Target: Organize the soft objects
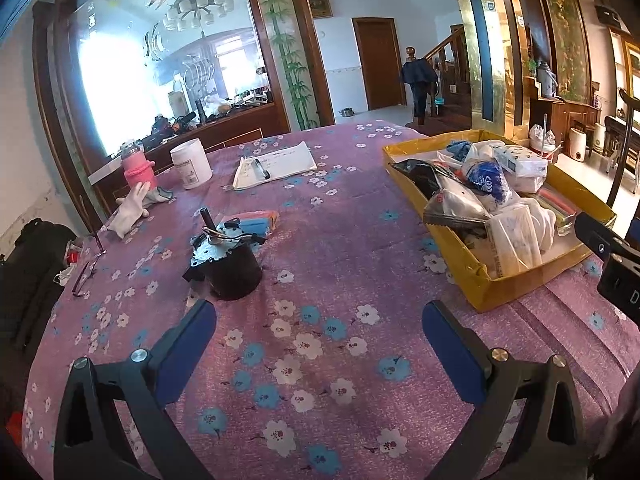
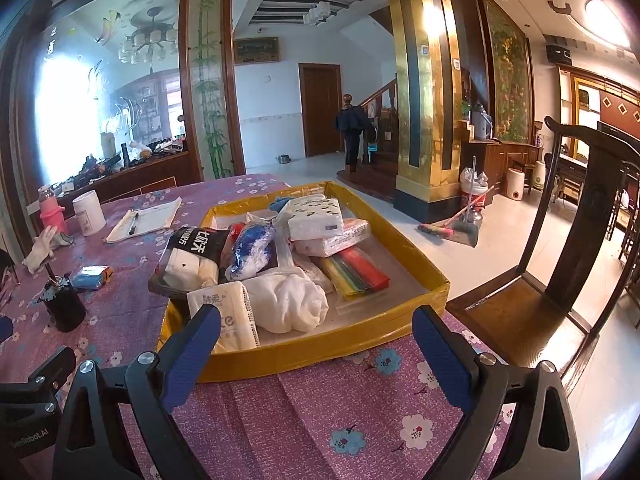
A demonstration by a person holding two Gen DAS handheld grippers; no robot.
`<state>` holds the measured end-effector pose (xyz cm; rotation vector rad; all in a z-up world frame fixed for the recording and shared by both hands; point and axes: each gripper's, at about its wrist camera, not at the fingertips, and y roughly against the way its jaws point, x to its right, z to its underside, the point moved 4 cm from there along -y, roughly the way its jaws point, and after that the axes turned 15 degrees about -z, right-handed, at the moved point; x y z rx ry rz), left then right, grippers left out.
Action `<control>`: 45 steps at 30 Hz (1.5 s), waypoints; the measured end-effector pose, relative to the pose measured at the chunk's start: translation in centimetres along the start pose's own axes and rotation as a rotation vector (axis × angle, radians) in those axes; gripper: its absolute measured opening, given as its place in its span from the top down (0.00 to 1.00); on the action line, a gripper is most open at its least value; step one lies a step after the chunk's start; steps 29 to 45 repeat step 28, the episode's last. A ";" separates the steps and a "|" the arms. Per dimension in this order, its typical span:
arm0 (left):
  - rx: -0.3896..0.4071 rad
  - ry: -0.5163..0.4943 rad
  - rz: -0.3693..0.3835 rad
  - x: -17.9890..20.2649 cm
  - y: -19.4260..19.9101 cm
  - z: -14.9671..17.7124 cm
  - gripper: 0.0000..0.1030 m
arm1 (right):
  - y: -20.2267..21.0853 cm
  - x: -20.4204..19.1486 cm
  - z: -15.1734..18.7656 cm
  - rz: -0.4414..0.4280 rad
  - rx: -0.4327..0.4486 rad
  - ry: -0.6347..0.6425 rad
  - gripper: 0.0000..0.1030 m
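Observation:
A yellow tray (image 2: 304,350) (image 1: 476,280) on the floral tablecloth holds several soft things: a white cloth bundle (image 2: 290,300), tissue packs (image 2: 316,216), a blue-and-white bag (image 2: 252,250) and a black-and-white pack (image 2: 192,258). A white glove (image 1: 130,210) (image 2: 40,248) lies at the far left of the table, and a blue-and-orange packet (image 1: 256,220) (image 2: 92,276) lies beyond the black motor. My left gripper (image 1: 320,320) hangs open over bare cloth, left of the tray. My right gripper (image 2: 316,328) is open just in front of the tray's near wall.
A black motor (image 1: 226,264) stands in front of the left gripper. A pink bottle (image 1: 138,168), a white tub (image 1: 191,164) and a notepad with a pen (image 1: 274,166) sit further back. A dark wooden chair (image 2: 560,260) stands right of the table.

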<state>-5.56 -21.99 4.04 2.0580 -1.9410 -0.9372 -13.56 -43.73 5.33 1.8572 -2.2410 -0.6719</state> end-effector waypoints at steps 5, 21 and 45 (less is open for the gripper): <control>-0.002 -0.001 -0.017 -0.1 -0.1 0.0 0.01 | 0.0 0.1 0.0 0.002 0.000 -0.002 0.05; -0.017 -0.014 -0.015 -0.1 -0.4 0.0 0.01 | 0.1 0.0 0.0 0.003 0.001 -0.004 0.05; -0.056 -0.024 -0.004 0.0 -1.0 0.3 0.01 | 0.1 0.0 0.0 0.002 0.002 -0.008 0.05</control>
